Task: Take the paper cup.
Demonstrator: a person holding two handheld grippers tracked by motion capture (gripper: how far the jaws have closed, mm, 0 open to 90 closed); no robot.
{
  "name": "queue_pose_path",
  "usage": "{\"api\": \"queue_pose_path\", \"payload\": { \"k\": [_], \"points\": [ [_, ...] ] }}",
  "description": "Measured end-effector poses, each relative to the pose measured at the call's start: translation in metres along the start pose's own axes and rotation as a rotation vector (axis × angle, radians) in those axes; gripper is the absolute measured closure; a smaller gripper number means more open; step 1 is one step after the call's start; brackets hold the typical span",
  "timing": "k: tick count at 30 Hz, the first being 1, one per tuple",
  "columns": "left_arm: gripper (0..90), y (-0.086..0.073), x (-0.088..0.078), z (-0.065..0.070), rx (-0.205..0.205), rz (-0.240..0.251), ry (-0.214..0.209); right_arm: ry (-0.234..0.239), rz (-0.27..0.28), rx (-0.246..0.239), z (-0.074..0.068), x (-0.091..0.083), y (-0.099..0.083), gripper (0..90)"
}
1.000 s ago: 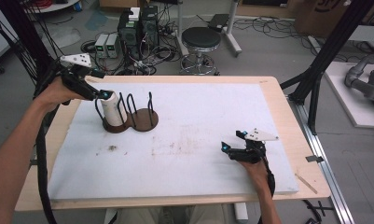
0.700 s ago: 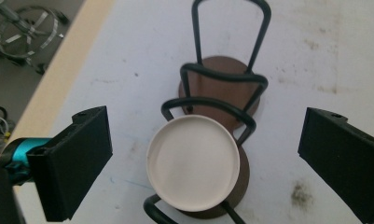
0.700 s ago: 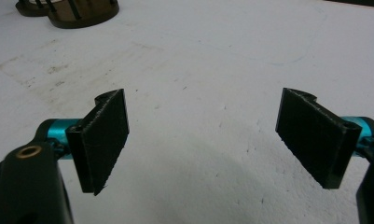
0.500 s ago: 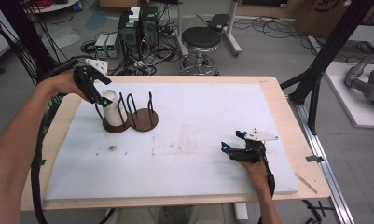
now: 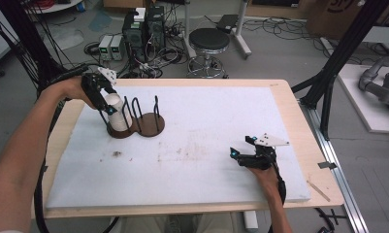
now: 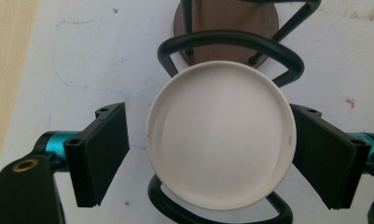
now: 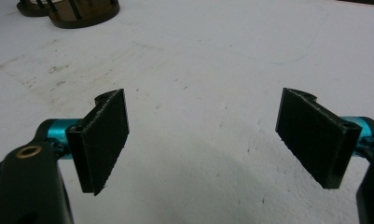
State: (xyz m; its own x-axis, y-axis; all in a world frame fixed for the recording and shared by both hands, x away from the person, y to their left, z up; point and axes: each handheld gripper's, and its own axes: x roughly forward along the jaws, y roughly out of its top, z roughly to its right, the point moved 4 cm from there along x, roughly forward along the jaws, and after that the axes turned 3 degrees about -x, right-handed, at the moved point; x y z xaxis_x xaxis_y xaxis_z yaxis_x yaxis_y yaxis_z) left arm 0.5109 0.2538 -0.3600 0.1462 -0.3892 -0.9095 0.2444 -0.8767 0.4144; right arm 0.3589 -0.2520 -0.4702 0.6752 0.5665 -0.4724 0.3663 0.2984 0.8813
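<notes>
A white cup (image 5: 117,115) stands in the left bay of a black wire rack on two round wooden bases (image 5: 151,124) at the table's far left. My left gripper (image 5: 109,108) reaches down over it. In the left gripper view the cup's round top face (image 6: 220,135) lies between the jaws, which have just been closing. The right pad (image 6: 322,158) sits at the cup's rim and the left pad (image 6: 103,156) stands a little off it. My right gripper (image 5: 243,146) rests open near the front right, with bare white mat between its jaws (image 7: 203,140).
A white foam mat (image 5: 206,111) covers the wooden table (image 5: 289,97). The rack's right bay (image 6: 226,18) holds nothing. A stool (image 5: 209,41) and computer boxes (image 5: 143,24) stand on the floor behind, and black frame posts (image 5: 335,63) rise at the right.
My left gripper has moved right and down from beside the rack to over the cup, and its jaws have drawn closer together. The right hand has kept still.
</notes>
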Motion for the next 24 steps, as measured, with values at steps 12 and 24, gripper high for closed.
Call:
{"api": "queue_pose_path", "payload": {
  "k": [12,24],
  "points": [
    [31.1,0.0006,0.0026,0.0008,0.005,-0.037,-0.029,-0.004,-0.001,-0.003,0.0,0.0001,0.0001,17.5],
    [32.9,-0.0011,-0.0054,0.0001,-0.023,-0.011,-0.023,-0.001,-0.003,-0.001,-0.0004,0.0002,0.0001,17.5]
  ]
}}
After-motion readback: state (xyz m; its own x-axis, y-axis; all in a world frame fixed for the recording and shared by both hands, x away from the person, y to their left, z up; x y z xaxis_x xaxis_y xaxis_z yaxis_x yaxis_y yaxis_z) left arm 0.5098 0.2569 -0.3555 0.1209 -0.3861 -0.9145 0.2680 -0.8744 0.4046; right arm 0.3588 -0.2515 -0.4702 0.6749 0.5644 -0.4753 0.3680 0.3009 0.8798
